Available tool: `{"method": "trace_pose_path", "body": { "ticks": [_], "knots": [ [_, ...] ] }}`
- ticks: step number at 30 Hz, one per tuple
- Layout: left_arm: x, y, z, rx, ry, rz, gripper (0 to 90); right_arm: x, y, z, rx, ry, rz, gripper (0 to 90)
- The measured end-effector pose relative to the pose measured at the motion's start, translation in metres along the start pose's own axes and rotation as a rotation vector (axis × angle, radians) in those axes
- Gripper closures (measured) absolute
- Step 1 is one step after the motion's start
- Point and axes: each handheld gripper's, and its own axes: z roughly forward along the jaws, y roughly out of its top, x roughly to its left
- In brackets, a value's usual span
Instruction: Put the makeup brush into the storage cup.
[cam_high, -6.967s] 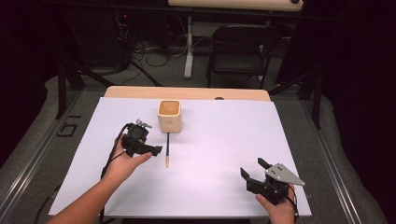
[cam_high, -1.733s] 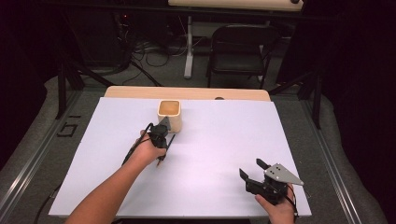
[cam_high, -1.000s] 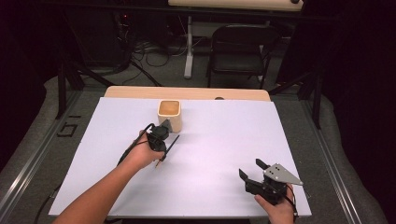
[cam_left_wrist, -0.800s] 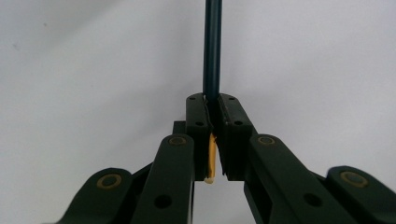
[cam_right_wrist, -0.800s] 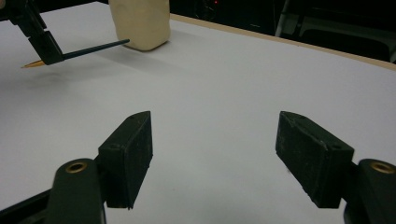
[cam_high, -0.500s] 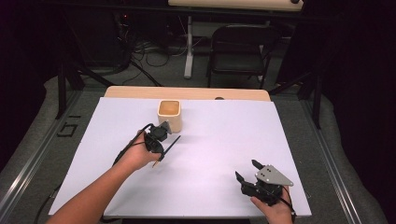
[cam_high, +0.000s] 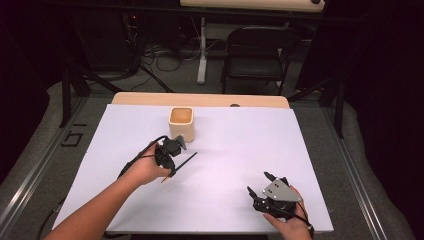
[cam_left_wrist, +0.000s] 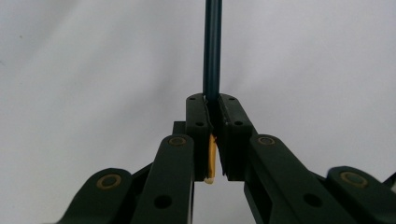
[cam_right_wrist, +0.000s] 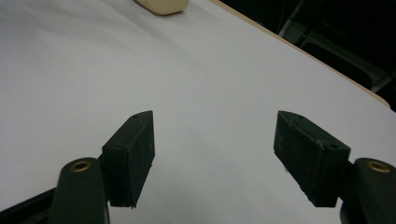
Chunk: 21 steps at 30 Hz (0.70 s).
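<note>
Beside cup: left claw pinching pencil, raised off desk, likely for cup. Right claw spread, idle.

High view: the cup stands on the table toward its far edge, the left gripper with the pencil just in front of it, the right gripper near the front right corner, well apart.

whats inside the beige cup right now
The cup shows a tan inner wall with nothing sticking out; its bottom is hidden by the rim. The pencil is outside, held in the left gripper.
</note>
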Motion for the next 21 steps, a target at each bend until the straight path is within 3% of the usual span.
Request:
{"method": "trace_pose_path", "body": {
  "ticks": [8,14,21],
  "knots": [
    [-0.011,-0.002,-0.001,0.021,-0.017,0.046,84.1,0.006,0.003,0.003,0.023,-0.007,-0.094,30.2],
    [-0.017,-0.002,-0.002,0.029,-0.021,0.060,84.1,0.009,0.006,0.006,0.037,-0.012,-0.170,31.6],
    [-0.019,-0.002,-0.003,0.026,-0.023,0.066,84.1,0.015,0.010,0.009,0.045,-0.001,-0.228,33.0]
  ]
}}
